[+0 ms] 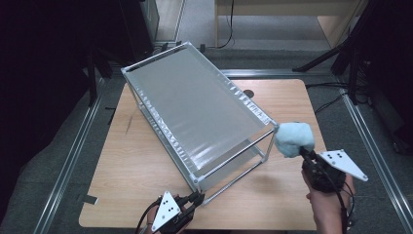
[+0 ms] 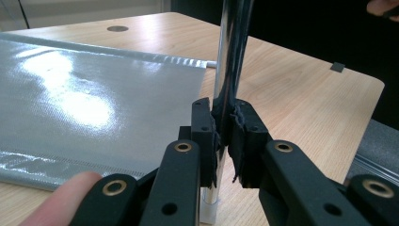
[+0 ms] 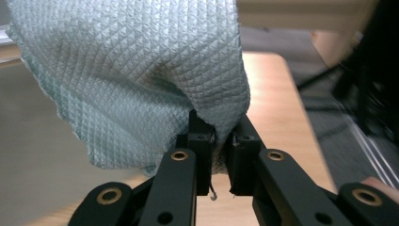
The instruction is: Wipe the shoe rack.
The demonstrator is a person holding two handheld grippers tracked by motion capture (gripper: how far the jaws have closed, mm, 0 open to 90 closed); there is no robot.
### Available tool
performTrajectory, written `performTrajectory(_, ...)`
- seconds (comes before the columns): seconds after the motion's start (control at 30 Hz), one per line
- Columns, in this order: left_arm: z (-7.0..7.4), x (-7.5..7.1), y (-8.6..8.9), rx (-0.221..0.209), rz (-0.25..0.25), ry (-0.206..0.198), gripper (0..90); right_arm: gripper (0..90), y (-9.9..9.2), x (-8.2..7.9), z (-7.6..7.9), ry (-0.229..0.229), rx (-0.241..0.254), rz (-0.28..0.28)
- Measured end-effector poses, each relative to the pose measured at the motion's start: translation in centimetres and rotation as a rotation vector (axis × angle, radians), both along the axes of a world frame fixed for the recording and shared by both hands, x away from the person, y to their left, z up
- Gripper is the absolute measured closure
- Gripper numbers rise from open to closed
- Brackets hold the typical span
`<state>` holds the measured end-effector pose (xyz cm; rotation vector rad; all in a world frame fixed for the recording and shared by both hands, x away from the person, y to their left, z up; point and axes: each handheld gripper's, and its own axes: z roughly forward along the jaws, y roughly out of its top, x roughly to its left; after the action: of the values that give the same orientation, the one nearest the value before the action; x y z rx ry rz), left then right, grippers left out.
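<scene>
A two-tier metal rack (image 1: pixel 195 105) with a grey liner on its top shelf stands slantwise on the wooden table (image 1: pixel 131 170). My left gripper (image 1: pixel 197 197) is shut on the rack's near corner post (image 2: pixel 230 70), low down by its foot. My right gripper (image 1: pixel 306 152) is shut on a bunched light-blue cloth (image 1: pixel 293 138), held beside the rack's right corner. In the right gripper view the cloth (image 3: pixel 136 75) hangs over the jaws and hides what lies beyond. A fingertip (image 2: pixel 61 200) shows at the lower left of the left gripper view.
The rack's lower grey shelf (image 2: pixel 84 99) lies just above the table. A round cable hole (image 1: pixel 249 93) sits at the table's far side. Metal floor rails (image 1: pixel 68 156) run along both sides, and dark tripod legs (image 1: pixel 341 53) stand at the back right.
</scene>
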<state>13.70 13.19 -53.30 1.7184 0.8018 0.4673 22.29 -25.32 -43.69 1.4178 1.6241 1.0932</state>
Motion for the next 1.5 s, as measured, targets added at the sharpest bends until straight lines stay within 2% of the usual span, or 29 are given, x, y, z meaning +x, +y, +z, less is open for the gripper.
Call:
performTrajectory(0.03,0.0,0.0,0.0,0.000,0.000,0.000,81.7,82.5,0.0,0.0,0.0,0.000,0.000,0.000)
performTrajectory(0.07,0.0,0.0,0.0,0.000,0.000,0.000,81.7,82.6,-1.4,0.5,-1.0,0.033,-0.004,-0.052)
performTrajectory(0.17,0.0,0.0,0.0,-0.002,0.005,0.006,81.6,82.6,-2.5,1.4,-3.1,0.109,0.008,-0.091)
performTrajectory(0.2,0.0,0.0,0.0,-0.002,0.005,0.006,81.7,82.6,-2.7,1.7,-3.9,0.139,0.017,-0.095)
performTrajectory(0.23,0.0,0.0,0.0,-0.002,0.005,0.006,81.6,82.6,-2.7,1.7,-3.9,0.139,0.017,-0.095)
performTrajectory(0.3,0.0,0.0,0.0,-0.001,0.006,0.006,81.7,82.3,-3.0,2.4,-5.7,0.205,0.009,-0.107)
performTrajectory(0.33,0.0,0.0,0.0,-0.001,0.004,0.005,81.7,76.8,-3.2,2.7,-6.8,0.246,-0.008,-0.115)
performTrajectory(0.37,0.0,0.0,0.0,-0.002,0.003,0.005,81.7,69.7,-3.3,2.8,-7.1,0.252,-0.019,-0.131)
performTrajectory(0.4,0.0,0.0,0.0,-0.002,0.003,0.005,81.7,69.7,-3.3,2.8,-7.1,0.252,-0.019,-0.131)
performTrajectory(0.43,0.0,0.0,0.0,-0.001,0.002,0.006,81.7,53.4,-3.8,2.7,-6.7,0.210,0.029,-0.144)
performTrajectory(0.47,0.0,0.0,0.0,-0.001,0.002,0.006,81.6,49.4,-4.0,2.5,-6.1,0.175,0.078,-0.138)
performTrajectory(0.53,0.0,0.1,0.0,-0.002,0.001,0.006,81.6,47.9,-3.9,2.0,-4.8,0.105,0.119,-0.129)
performTrajectory(0.57,0.0,0.1,0.0,-0.002,0.001,0.007,81.6,47.8,-3.6,1.8,-4.2,0.069,0.115,-0.112)
performTrajectory(0.67,0.0,0.1,0.0,-0.003,0.002,0.008,81.6,50.1,-2.1,1.3,-3.3,0.018,0.107,-0.023)
performTrajectory(0.7,0.0,0.1,0.0,-0.003,0.002,0.008,81.6,50.1,-2.1,1.3,-3.3,0.018,0.107,-0.023)
performTrajectory(0.73,0.0,0.1,0.0,-0.004,0.002,0.010,81.6,51.1,-0.6,1.5,-3.5,0.019,0.095,0.055)
performTrajectory(0.8,0.0,0.0,-0.1,-0.005,0.000,0.011,81.6,51.4,0.8,1.9,-4.1,0.048,0.087,0.143)
performTrajectory(0.9,0.0,-0.2,-0.6,-0.006,-0.013,0.010,81.7,53.1,2.5,2.7,-5.4,0.078,0.092,0.198)
performTrajectory(0.97,0.0,-0.4,-1.0,0.000,-0.028,0.008,81.7,57.3,3.2,3.3,-6.1,0.104,0.070,0.189)
performTrajectory(1.0,0.0,-0.4,-1.0,0.000,-0.028,0.008,81.7,62.7,3.4,3.5,-6.4,0.114,0.067,0.180)
performTrajectory(1.03,0.0,-0.6,-1.2,0.007,-0.035,0.004,81.7,62.7,3.4,3.5,-6.4,0.114,0.067,0.180)
performTrajectory(1.07,0.0,-0.8,-1.6,0.005,-0.050,0.006,81.8,75.1,3.2,3.8,-6.7,0.109,0.089,0.143)
performTrajectory(1.13,0.0,-0.9,-1.7,0.005,-0.058,0.006,81.8,78.3,3.0,3.8,-6.7,0.102,0.096,0.139)
performTrajectory(1.17,0.0,-1.0,-2.0,0.002,-0.072,0.007,81.8,84.5,2.9,3.9,-6.7,0.082,0.100,0.134)
performTrajectory(1.3,0.0,-1.0,-2.6,0.008,-0.096,0.007,81.7,90.0,2.5,4.3,-6.9,0.092,0.132,0.127)
performTrajectory(1.4,0.0,-1.0,-2.9,0.007,-0.101,0.006,81.8,90.0,2.3,5.0,-7.3,0.107,0.143,0.116)
performTrajectory(1.47,0.1,-0.9,-3.1,0.010,-0.098,0.008,81.7,90.0,2.2,5.4,-7.4,0.115,0.179,0.122)
performTrajectory(1.5,0.1,-0.7,-3.2,0.009,-0.096,0.009,81.7,90.0,2.2,5.6,-7.3,0.114,0.181,0.126)
